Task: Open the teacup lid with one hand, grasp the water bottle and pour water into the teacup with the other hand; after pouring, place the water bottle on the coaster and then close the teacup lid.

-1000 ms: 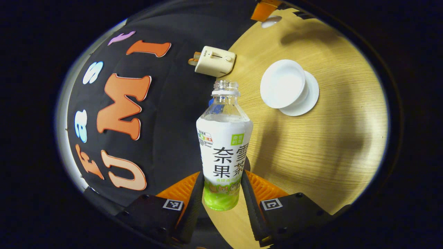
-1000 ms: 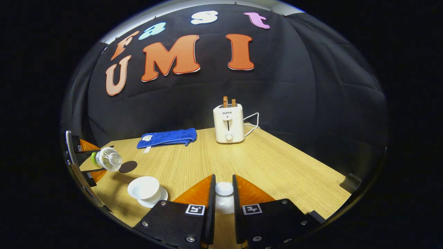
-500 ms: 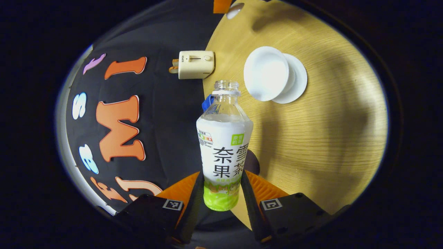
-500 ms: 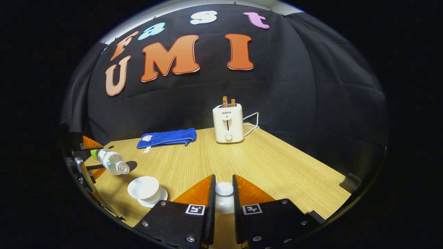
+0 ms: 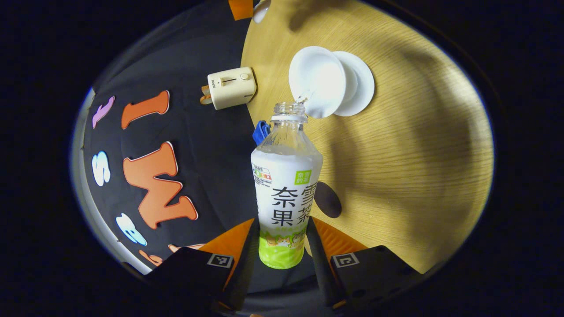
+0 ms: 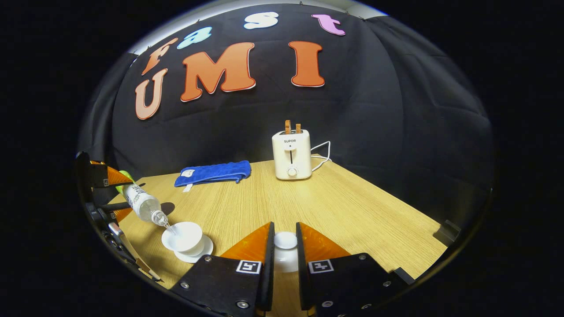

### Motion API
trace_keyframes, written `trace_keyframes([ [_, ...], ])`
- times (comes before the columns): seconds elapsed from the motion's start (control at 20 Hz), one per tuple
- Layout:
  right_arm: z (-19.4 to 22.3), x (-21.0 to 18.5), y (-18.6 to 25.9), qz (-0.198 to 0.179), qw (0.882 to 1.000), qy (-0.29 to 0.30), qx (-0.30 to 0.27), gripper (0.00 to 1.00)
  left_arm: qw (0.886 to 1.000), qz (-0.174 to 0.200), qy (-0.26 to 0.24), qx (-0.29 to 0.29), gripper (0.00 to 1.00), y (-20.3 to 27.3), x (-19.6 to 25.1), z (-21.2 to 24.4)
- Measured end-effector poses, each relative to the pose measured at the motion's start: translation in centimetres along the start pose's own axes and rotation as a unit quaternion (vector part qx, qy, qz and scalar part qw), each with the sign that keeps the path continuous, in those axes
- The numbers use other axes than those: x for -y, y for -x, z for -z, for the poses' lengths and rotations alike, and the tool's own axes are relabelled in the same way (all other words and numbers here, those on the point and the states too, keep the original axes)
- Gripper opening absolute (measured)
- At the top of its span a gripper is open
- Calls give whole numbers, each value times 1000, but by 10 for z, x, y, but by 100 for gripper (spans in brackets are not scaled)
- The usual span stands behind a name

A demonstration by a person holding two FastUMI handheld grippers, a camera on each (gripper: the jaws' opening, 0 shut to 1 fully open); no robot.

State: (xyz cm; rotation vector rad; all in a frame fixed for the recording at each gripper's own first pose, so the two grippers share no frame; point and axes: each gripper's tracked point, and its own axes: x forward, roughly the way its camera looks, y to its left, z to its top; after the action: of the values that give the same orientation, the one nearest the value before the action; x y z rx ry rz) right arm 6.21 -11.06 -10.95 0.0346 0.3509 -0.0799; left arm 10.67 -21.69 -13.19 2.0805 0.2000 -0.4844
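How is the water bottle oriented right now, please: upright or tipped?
Tipped: the water bottle slants mouth-down over the teacup, water streaming from its mouth.

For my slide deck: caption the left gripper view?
Left gripper tips the water bottle, pouring into the open teacup on its saucer.

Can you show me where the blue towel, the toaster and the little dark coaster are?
Folded blue towel [image 6: 213, 173], right gripper view: middle of the cloth.
Cream two-slot toaster [image 6: 291, 156], right gripper view: its front face.
Round dark coaster [image 5: 328, 200], left gripper view: its bare middle, beside the bottle.
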Motion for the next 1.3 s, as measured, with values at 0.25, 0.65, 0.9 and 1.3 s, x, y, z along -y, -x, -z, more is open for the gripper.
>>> trace_keyframes([
  [0.25,-1,2,1,0,1000,-1,1,25,999,-19,-49,-1,67,2,-17,-6],
  [0.65,-2,11,1,7,1000,-6,0,25,991,-55,-119,2,67,14,-39,-20],
  [0.9,-2,17,2,13,1000,-13,0,24,984,-71,-165,-14,67,13,-48,-17],
  [1.3,-2,19,2,14,1000,-14,0,24,990,-47,-133,6,66,11,-41,-26],
])
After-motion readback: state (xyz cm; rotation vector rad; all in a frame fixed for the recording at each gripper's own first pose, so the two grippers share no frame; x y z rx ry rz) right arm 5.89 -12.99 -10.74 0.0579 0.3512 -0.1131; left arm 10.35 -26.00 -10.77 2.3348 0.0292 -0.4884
